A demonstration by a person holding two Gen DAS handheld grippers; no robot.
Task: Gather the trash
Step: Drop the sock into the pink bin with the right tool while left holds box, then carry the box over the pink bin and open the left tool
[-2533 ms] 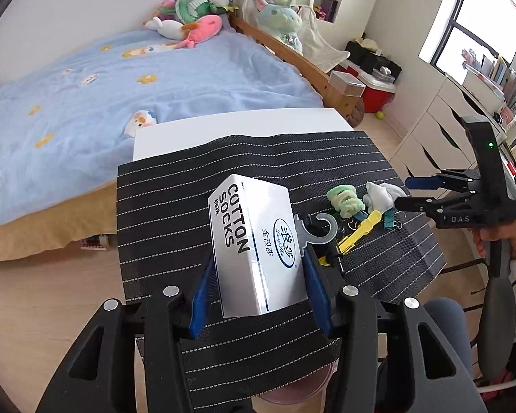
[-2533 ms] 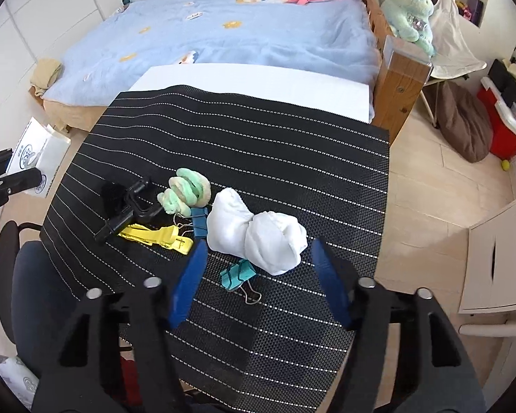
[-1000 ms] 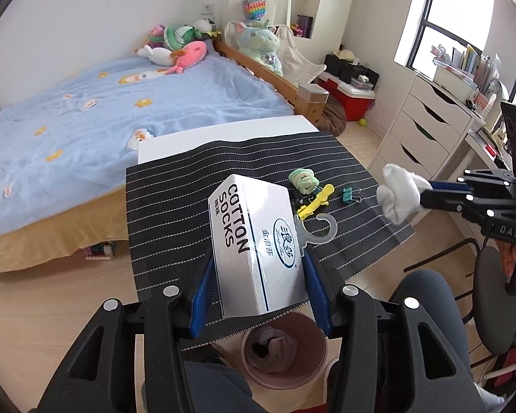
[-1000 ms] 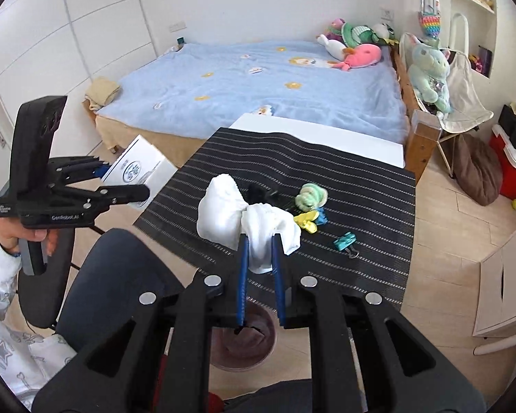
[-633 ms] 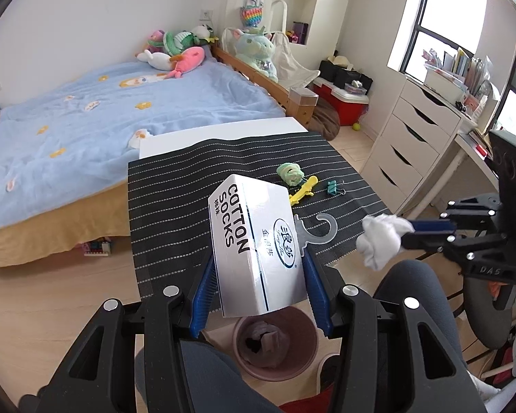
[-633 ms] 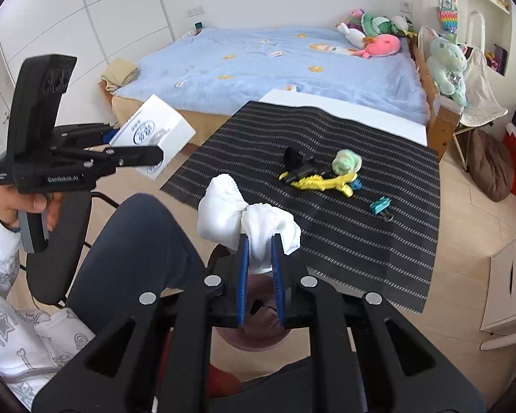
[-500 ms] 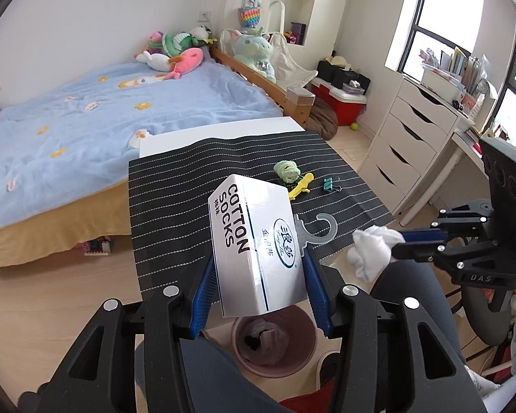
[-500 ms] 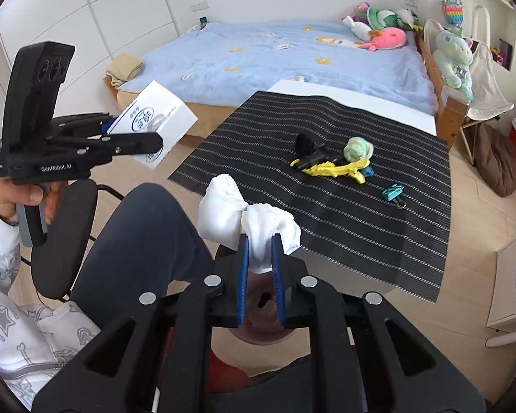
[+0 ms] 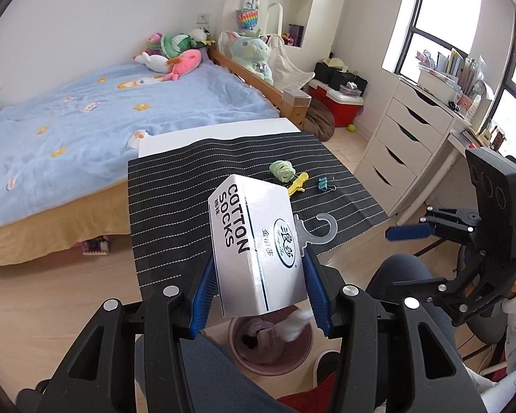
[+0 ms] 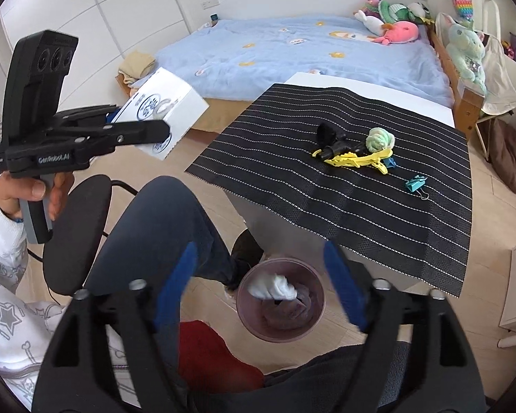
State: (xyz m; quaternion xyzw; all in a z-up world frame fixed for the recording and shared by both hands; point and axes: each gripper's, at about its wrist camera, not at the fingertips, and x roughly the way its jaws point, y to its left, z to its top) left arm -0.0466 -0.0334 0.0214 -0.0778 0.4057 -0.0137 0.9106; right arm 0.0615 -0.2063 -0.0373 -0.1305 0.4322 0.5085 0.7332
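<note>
My left gripper (image 9: 258, 261) is shut on a white box (image 9: 254, 247) printed "COTTON SOCKS", held in the air above the floor; the box (image 10: 165, 106) shows at the left of the right wrist view. My right gripper (image 10: 259, 247) hangs over the pink bin (image 10: 247, 323), its jaws opening with nothing between them. The white crumpled wad (image 10: 273, 287) lies at the bin's mouth. In the left wrist view the wad (image 9: 297, 318) sits at the edge of the bin (image 9: 302, 354). The right gripper (image 9: 409, 232) is at the right there.
The table's black striped mat (image 10: 361, 199) carries a green scrunched item (image 10: 380, 139), a yellow clip (image 10: 357, 160), a black object (image 10: 330, 137) and a teal binder clip (image 10: 416, 182). A person's legs (image 10: 161, 227), a chair (image 10: 75, 227), a bed (image 9: 86, 120) and white drawers (image 9: 406, 158) surround the bin.
The right gripper's jaws have spread wide and the white wad has dropped from them into the pink bin. The left gripper still grips the socks box.
</note>
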